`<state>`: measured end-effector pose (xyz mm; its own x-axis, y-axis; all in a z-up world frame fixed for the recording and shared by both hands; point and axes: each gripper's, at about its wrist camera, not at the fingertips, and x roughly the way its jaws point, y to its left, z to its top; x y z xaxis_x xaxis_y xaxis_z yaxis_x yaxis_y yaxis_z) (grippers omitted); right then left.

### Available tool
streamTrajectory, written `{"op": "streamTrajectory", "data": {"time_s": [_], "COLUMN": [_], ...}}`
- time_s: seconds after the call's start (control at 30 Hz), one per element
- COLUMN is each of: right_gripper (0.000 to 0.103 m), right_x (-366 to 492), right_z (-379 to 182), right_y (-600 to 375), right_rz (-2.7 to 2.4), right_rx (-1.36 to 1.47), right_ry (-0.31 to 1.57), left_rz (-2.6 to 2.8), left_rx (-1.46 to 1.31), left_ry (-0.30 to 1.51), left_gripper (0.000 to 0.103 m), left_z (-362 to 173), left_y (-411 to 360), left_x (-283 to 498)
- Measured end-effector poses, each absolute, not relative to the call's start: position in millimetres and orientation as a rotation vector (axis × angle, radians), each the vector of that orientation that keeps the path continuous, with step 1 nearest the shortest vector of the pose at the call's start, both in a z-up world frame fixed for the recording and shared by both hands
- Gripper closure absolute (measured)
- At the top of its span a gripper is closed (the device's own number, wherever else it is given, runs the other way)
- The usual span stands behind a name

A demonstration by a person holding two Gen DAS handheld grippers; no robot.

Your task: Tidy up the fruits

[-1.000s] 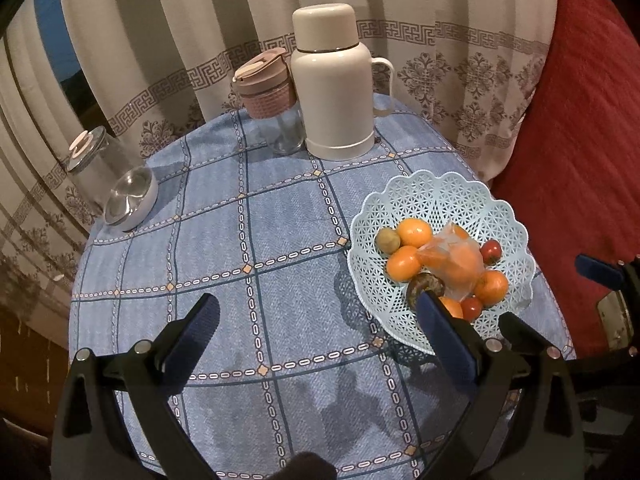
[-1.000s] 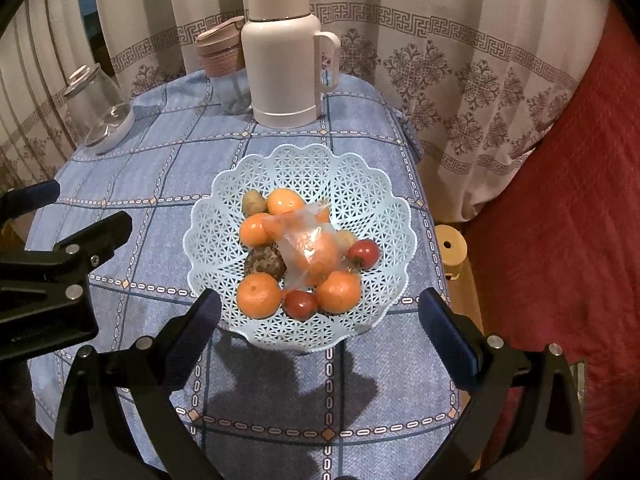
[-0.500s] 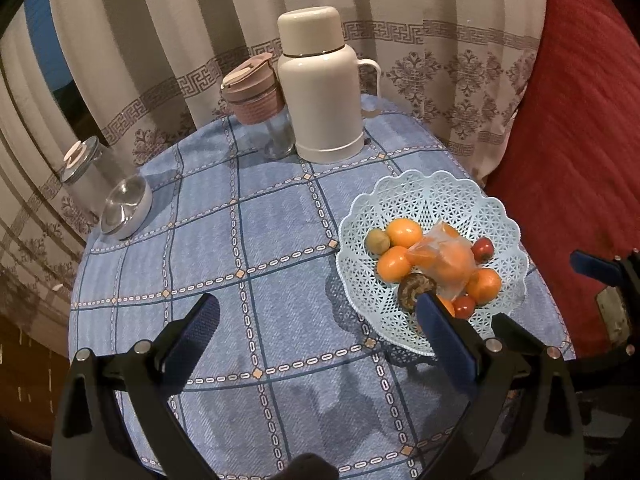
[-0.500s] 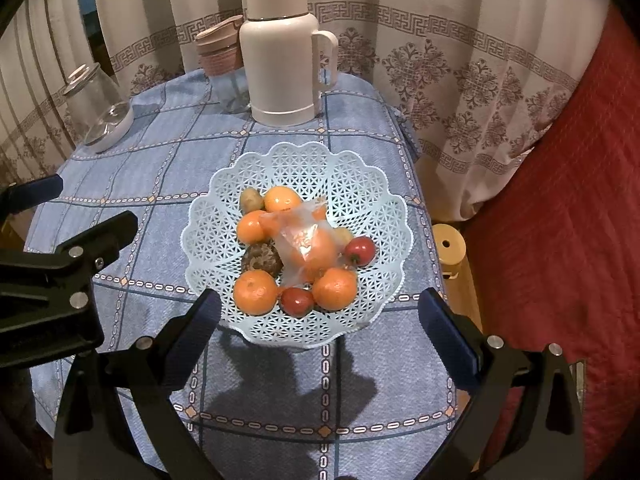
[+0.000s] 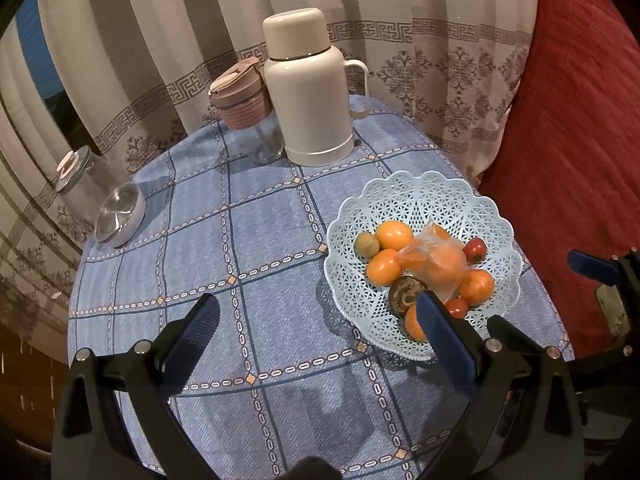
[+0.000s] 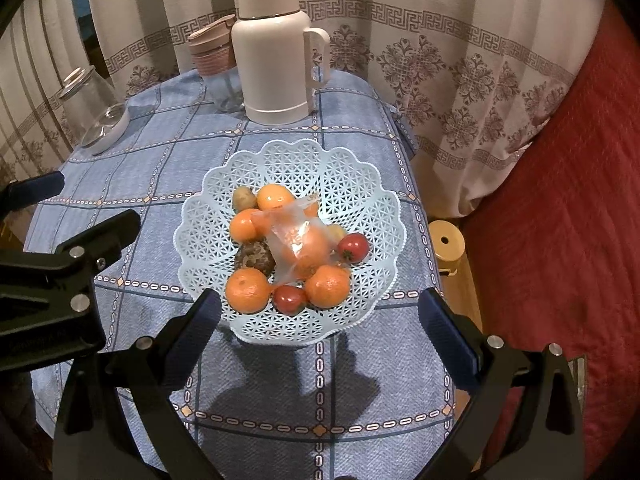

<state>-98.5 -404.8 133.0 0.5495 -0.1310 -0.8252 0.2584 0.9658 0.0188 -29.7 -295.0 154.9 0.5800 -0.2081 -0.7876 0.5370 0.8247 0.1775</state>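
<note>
While both tongs hang above the table, each pair stands wide apart and holds nothing. The left tongs [image 5: 316, 332] fill the lower part of the left wrist view, over bare blue checked cloth, with the right pad in front of the near rim of the basket. The right tongs [image 6: 318, 318] fill the lower part of the right wrist view, and the near rim of the basket lies between the two pads.

The pale blue lattice basket [image 6: 224, 184] stands on the table [image 6: 360, 392] at the centre of the right wrist view, and at the centre right of the left wrist view. Inside it the fruits lie in one heap: several oranges [image 6: 247, 290], two small red fruits [image 6: 353, 247], a small greenish-brown fruit [image 6: 244, 198] and a dark brown mottled fruit [image 6: 254, 258]. A clear plastic bag [image 6: 302, 240] with orange fruit inside rests on top of the heap.

Behind the basket, at the upper centre, a white thermos jug [image 6: 276, 56] stands upright, with a pink-lidded cup [image 6: 212, 54] just beside it on the left. A glass jar [image 6: 94, 108] stands at the upper left. A patterned curtain [image 6: 440, 60] hangs behind, and red fabric [image 6: 560, 220] fills the right side.
</note>
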Motion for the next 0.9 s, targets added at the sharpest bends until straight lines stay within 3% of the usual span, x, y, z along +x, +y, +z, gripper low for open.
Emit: {"op": "streamTrajectory", "data": {"time_s": [0.47, 0.9], "right_gripper": [0.003, 0.003], "right_x": [-97.0, -93.3], "right_z": [129.0, 128.3], "right_y": [-410.7, -402.4], "right_rz": [-0.241, -0.237], "right_rx": [0.155, 0.160], "right_ry": [0.971, 0.974], "left_rz": [-0.444, -0.451], "left_rx": [0.451, 0.429], "left_ry": [0.778, 0.826], "left_gripper": [0.005, 0.005], "left_z": [156.3, 154.7], "left_y": [-298.9, -291.4], "left_x": [-34.0, -29.9]}}
